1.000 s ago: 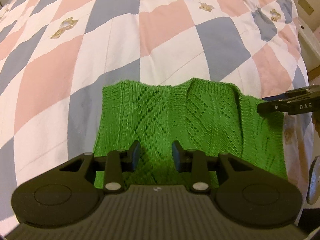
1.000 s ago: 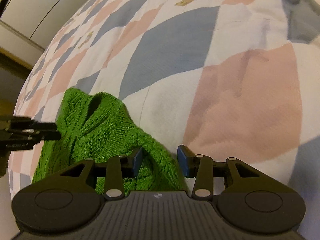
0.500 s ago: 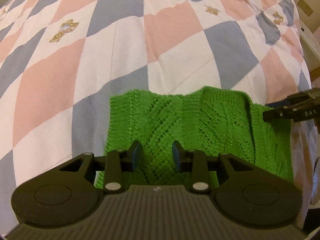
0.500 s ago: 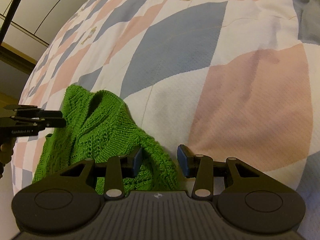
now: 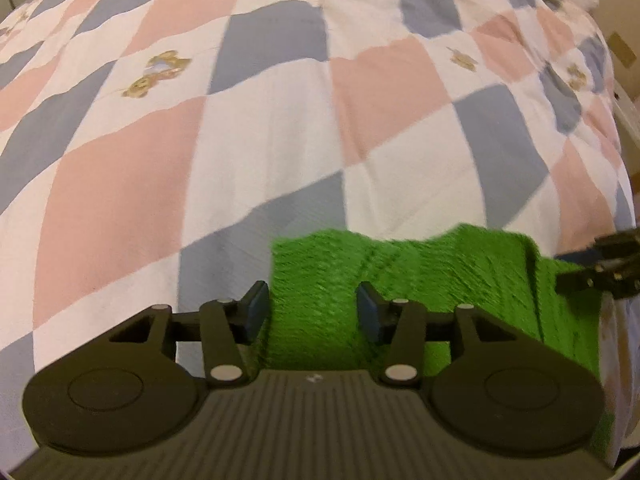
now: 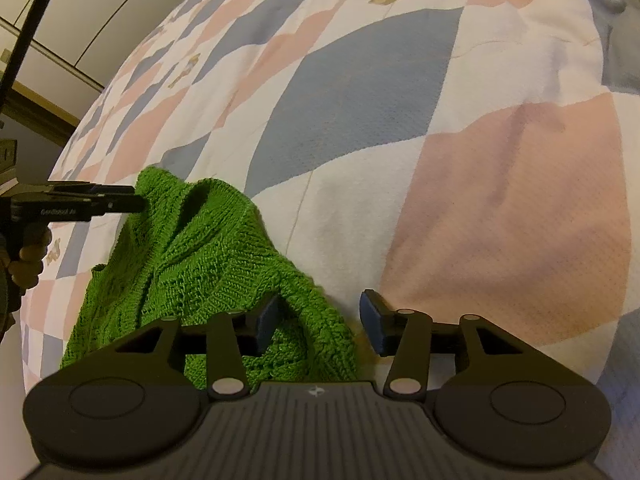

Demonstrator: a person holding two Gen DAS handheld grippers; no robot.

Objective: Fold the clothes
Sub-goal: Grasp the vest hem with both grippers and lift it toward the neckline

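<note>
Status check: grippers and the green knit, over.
Left gripper open over green knit. Right gripper open at its edge. Knit bunched on quilt. Nothing in the way.

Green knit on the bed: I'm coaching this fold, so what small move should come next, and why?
Probably close both grippers. The left gripper and right gripper are open, and the green knit lies bunched on the quilt with fabric between each pair of fingers, so nothing is gripped for a fold.

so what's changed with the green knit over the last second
In the left wrist view the green knit has slid lower and rightward, baring more quilt, so the left gripper has shifted left. Nothing was grasped or released: both it and the right gripper stay open over the knit.
</note>
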